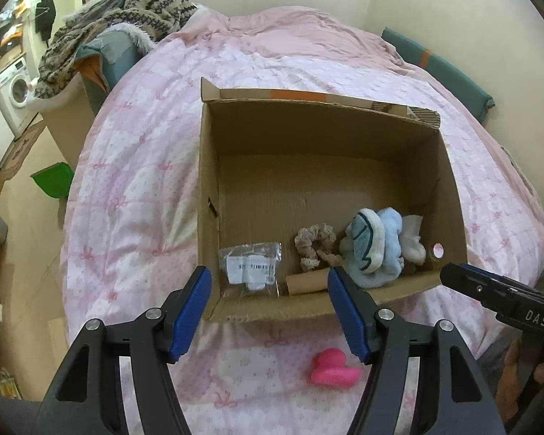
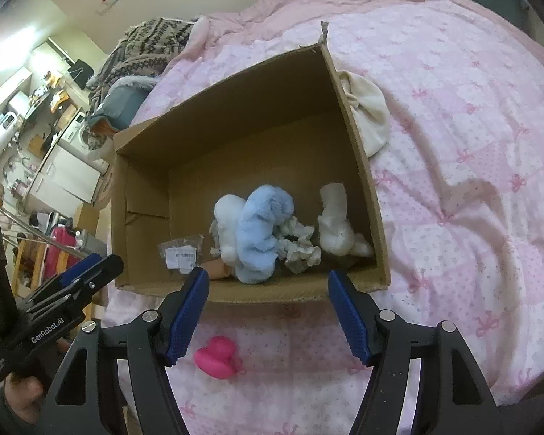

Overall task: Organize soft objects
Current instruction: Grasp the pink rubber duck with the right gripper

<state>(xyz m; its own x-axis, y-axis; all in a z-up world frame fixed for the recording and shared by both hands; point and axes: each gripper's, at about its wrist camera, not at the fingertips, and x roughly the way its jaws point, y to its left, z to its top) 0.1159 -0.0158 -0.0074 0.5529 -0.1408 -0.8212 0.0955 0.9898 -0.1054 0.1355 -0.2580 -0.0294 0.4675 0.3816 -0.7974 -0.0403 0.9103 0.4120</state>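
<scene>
Both your left hand-held gripper [image 1: 268,304] and right hand-held gripper [image 2: 268,304] are spread wide, holding nothing, above the near edge of the cardboard box [image 1: 206,166] on the bed [image 1: 134,181]. The blue plush [image 2: 261,232] lies inside; the pink duck [image 2: 215,360] sits just outside.

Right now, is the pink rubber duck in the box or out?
Out. The pink rubber duck lies on the quilt, in front of the brown cardboard box.
</scene>
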